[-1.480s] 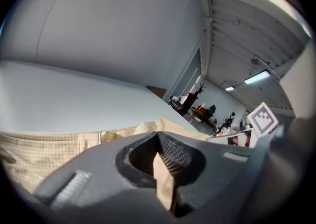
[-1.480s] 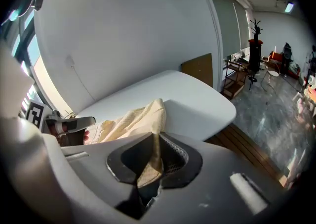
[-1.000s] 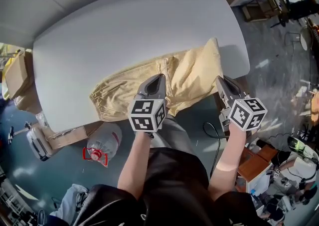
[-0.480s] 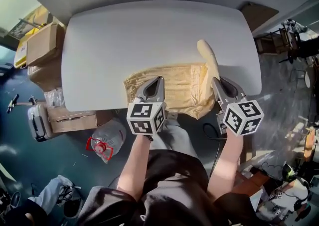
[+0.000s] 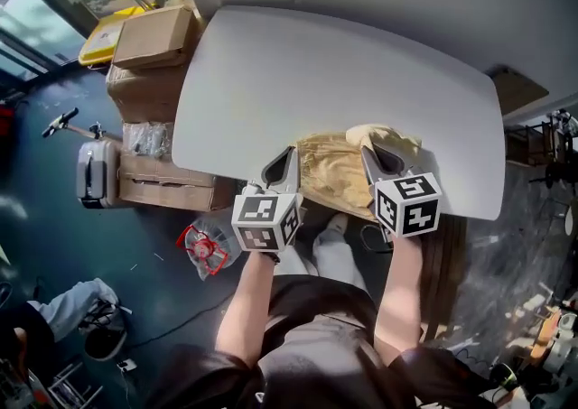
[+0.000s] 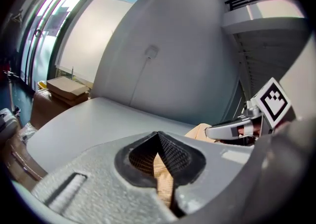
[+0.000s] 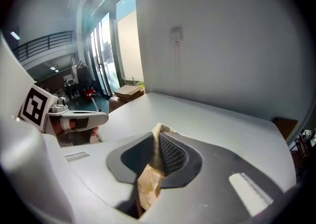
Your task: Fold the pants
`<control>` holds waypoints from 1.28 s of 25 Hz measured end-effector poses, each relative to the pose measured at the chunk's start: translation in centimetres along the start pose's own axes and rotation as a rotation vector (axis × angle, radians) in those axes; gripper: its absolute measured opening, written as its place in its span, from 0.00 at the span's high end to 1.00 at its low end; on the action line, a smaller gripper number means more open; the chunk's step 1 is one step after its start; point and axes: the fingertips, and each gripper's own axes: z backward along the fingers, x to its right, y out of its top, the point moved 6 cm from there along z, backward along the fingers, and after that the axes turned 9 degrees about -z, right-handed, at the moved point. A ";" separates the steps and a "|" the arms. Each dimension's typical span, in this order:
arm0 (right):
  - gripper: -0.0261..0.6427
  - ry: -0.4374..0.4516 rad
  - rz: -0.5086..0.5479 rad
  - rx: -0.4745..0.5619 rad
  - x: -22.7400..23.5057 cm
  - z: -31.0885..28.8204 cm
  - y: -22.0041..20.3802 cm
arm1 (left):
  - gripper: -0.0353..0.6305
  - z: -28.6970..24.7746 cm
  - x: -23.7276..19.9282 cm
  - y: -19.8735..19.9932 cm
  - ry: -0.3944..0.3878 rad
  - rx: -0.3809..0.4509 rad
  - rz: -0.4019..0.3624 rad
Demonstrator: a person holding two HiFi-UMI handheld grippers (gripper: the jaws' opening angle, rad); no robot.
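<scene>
The tan pants (image 5: 336, 171) lie bunched at the white table's (image 5: 316, 73) near edge, between my two grippers. My left gripper (image 5: 287, 160) is shut on the pants' left edge. In the left gripper view the tan cloth (image 6: 163, 181) is pinched between the shut jaws (image 6: 159, 141). My right gripper (image 5: 373, 156) is shut on the right edge, where the fabric humps up. Cloth (image 7: 148, 183) also sticks out of its jaws (image 7: 158, 141) in the right gripper view. Each gripper shows in the other's view: the right gripper (image 6: 232, 130) and the left gripper (image 7: 74, 116).
Cardboard boxes (image 5: 153, 37) stand off the table's left end, with a grey suitcase (image 5: 95, 172) beside them. A large water bottle (image 5: 209, 249) lies on the floor below the left gripper. A wall runs behind the table.
The pants have gone from stretched along the front edge to a short bunch between the grippers. Both grippers kept their hold and moved along the table; the view has swung with them.
</scene>
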 end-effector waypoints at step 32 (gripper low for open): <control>0.78 0.314 -0.032 -0.064 -5.6 -7.4 -4.1 | 0.94 -3.2 -2.6 -1.6 -0.040 -0.072 -0.002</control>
